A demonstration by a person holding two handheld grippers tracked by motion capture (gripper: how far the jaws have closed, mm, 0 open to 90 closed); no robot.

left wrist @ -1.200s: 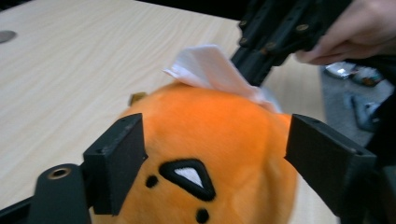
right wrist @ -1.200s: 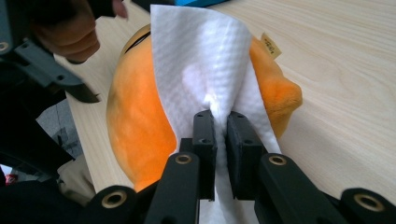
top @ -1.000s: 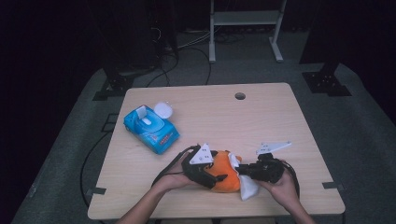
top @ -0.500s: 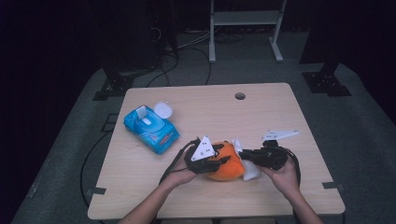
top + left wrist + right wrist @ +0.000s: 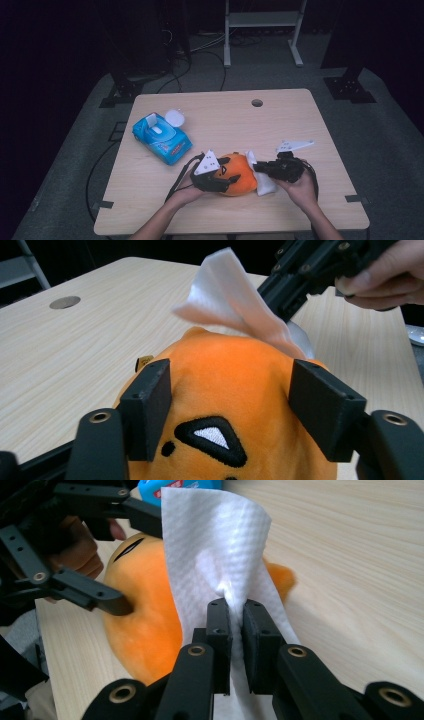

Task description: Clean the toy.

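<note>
The wooden table (image 5: 310, 125) carries everything, its pale top bare across the far half apart from a small round grommet hole (image 5: 257, 103). On the person's left side lies a blue wet-wipe pack (image 5: 161, 139), its white lid flipped open, well apart from the work near the front edge. There an orange plush toy (image 5: 239, 175) rests on the tabletop, with black stitched markings showing on its surface. The left gripper (image 5: 230, 405) straddles the toy, its two black jaws pressed against either flank of the soft body, so it is clamped around the plush and steadies it against the table. Just beside the toy on its right stands a white wipe (image 5: 215, 555), crumpled into a loose sheet that rises upright and touches the orange fabric. The right gripper (image 5: 237, 630) pinches the lower part of that wipe, its jaws drawn close together with the tissue squeezed in the narrow gap between them, held against the toy's side.
</note>
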